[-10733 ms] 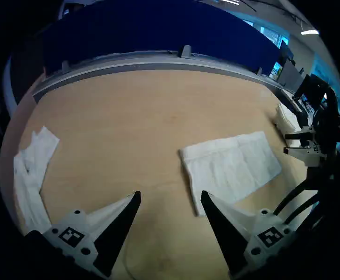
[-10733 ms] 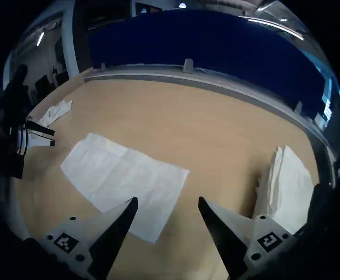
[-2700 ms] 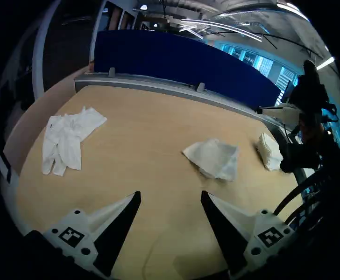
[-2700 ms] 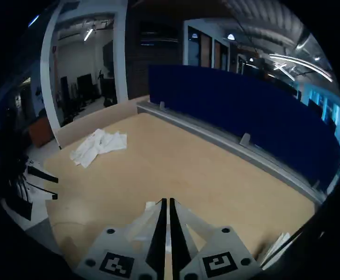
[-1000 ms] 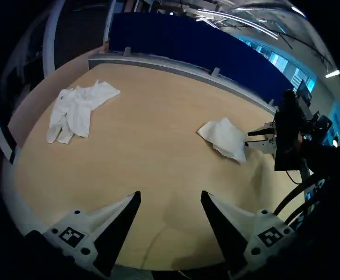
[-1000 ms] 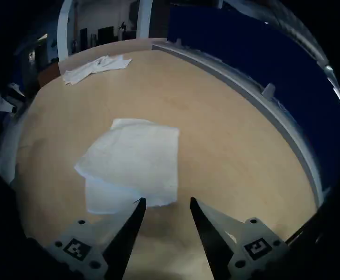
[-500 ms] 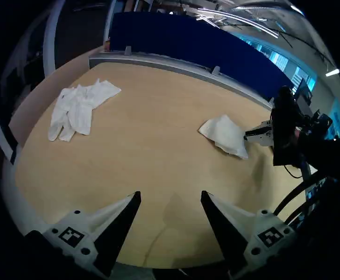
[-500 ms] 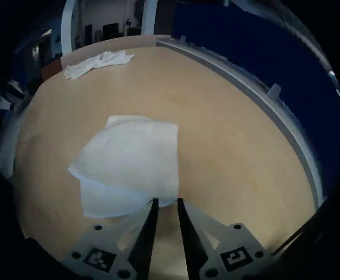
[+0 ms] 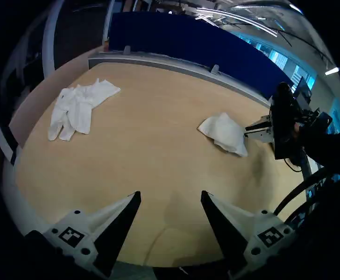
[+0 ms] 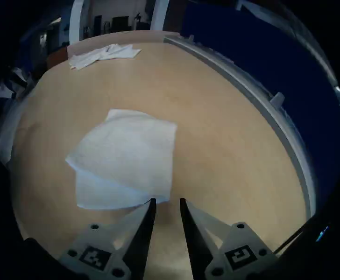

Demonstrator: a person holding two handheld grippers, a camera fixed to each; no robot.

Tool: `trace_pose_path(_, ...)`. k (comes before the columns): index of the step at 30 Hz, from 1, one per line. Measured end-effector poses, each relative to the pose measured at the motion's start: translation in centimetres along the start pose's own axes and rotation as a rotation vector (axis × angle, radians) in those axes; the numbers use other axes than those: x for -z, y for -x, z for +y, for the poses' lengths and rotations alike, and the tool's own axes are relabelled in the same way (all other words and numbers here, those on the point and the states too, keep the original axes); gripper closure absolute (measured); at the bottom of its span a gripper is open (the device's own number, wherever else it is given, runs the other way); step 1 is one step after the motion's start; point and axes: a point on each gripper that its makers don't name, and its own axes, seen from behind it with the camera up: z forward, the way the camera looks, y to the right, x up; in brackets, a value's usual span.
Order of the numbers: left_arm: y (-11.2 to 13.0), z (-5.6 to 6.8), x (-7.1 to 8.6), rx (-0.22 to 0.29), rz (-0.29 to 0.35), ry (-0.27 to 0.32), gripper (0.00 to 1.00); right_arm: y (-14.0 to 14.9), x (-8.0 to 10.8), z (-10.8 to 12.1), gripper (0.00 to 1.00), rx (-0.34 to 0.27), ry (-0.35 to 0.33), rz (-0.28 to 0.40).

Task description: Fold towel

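Right gripper view showed the right gripper with jaws narrowed, a slit of table between them, tips at the folded towel's near corner. The left gripper hung wide open above the table; a cloth heap lay far off.

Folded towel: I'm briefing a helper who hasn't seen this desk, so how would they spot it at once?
On the light wooden desk backed by a blue partition, look at the end where the right gripper hovers. The folded towel lies flat just ahead of its fingertips, a neat white layered fold, unlike the crumpled white cloth pile at the far end.
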Motion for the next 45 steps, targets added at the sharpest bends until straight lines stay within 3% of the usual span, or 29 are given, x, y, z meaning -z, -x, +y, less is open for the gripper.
trace_pose_path(6, 0.4, -0.1, -0.1, -0.003, -0.004, -0.002, 0.04, -0.3, -0.8, -0.3, 0.62, 0.012, -0.003, 0.002)
trace_pose_path(12, 0.4, -0.3, 0.0, 0.005, -0.004, -0.004, 0.05, -0.4, -1.1, -0.3, 0.85, -0.009, -0.007, 0.007)
trace_pose_path(16, 0.3, -0.3, 0.1, 0.008, -0.003, -0.003, 0.05, -0.6, -1.1, -0.3, 0.94, -0.031, -0.003, 0.015)
trace_pose_path(24, -0.1, 0.0, 0.2, 0.002, -0.002, 0.004, 0.05, -1.1, 0.1, -0.5, 0.96, -0.074, 0.011, 0.037)
trace_pose_path(29, -0.9, 0.4, 0.3, -0.008, 0.010, 0.017, 0.04, -2.9, 2.1, -0.5, 0.96, -0.144, 0.030, 0.087)
trace_pose_path(36, -3.5, 1.2, 0.4, -0.029, 0.053, 0.046, 0.05, -7.9, 7.2, -0.8, 0.96, -0.246, 0.055, 0.206)
trace_pose_path(45, -7.1, 2.9, 0.7, -0.066, 0.117, 0.092, 0.05, -13.3, 13.5, -0.5, 0.96, -0.286, 0.117, 0.326)
